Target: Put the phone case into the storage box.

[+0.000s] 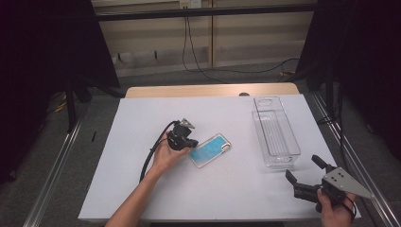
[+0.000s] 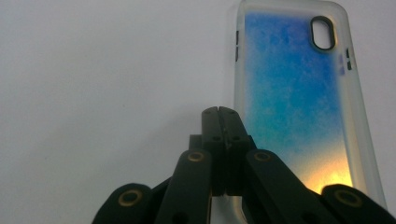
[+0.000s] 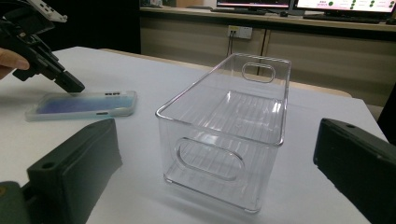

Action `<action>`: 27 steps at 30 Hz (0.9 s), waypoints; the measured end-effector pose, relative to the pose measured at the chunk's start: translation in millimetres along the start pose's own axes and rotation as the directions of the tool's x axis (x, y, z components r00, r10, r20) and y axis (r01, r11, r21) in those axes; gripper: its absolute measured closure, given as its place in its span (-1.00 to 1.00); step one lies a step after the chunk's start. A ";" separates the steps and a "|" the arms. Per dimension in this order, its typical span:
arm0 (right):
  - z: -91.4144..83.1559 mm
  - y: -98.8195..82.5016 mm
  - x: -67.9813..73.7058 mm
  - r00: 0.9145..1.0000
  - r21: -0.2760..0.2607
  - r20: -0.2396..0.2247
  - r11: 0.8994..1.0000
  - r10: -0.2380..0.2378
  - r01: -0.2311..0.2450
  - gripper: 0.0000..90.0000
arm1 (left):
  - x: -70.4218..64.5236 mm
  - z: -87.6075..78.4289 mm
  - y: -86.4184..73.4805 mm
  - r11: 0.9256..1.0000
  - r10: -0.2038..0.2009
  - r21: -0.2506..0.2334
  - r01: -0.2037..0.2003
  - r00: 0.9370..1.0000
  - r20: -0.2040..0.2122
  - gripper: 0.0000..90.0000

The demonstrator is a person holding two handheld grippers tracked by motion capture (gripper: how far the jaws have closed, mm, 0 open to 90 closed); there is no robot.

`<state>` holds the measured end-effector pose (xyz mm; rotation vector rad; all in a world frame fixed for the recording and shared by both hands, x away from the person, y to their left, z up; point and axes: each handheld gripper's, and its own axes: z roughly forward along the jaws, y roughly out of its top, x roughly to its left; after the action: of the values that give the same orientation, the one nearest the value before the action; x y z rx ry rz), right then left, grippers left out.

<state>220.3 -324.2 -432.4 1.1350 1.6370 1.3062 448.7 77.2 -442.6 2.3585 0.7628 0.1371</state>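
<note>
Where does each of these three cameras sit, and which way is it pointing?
High view: above the person's side, looking forward and down on the table; both forearms and grippers show.
Left gripper view: rides the left gripper, looking down past shut jaws at the phone case.
Right gripper view: rides the right gripper, jaws open, facing the clear bin.
Shared: all three show the phone case.
</note>
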 end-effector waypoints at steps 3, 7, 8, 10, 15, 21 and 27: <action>0.5 -0.1 0.7 1.000 0.002 -0.001 1.000 -0.001 0.001 -1.00 | -2.7 -2.5 -2.7 1.000 0.009 0.006 -0.009 1.000 0.003 1.00; 0.6 0.0 0.5 1.000 0.002 0.002 1.000 0.000 0.000 -1.00 | -5.4 -4.1 -5.2 1.000 0.007 0.004 -0.007 1.000 0.002 1.00; 0.7 0.1 0.5 1.000 0.000 0.001 1.000 -0.002 0.002 -1.00 | -5.8 -4.3 -5.4 1.000 0.006 0.005 -0.006 1.000 0.004 1.00; 0.6 0.1 1.0 1.000 0.002 -0.001 1.000 -0.001 0.001 -1.00 | -6.6 -4.4 -6.8 1.000 0.002 -0.004 -0.002 1.000 0.003 1.00; -0.3 -0.1 0.6 1.000 -0.001 -0.002 1.000 0.002 -0.002 -1.00 | -6.3 -5.1 -8.5 1.000 -0.013 -0.013 0.014 1.000 0.017 1.00; -0.2 0.1 0.7 1.000 -0.002 -0.002 1.000 0.000 0.000 -1.00 | -2.3 -13.0 -8.3 0.997 -0.037 -0.067 0.038 0.999 0.025 0.95; -0.3 0.2 1.0 1.000 -0.002 -0.003 1.000 -0.001 0.001 -1.00 | -0.7 -26.1 -8.6 0.991 -0.027 -0.130 0.028 1.000 0.008 0.69</action>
<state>219.8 -323.4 -432.2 1.1308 1.6382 1.3095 436.6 96.6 -427.3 2.2231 0.7599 0.1633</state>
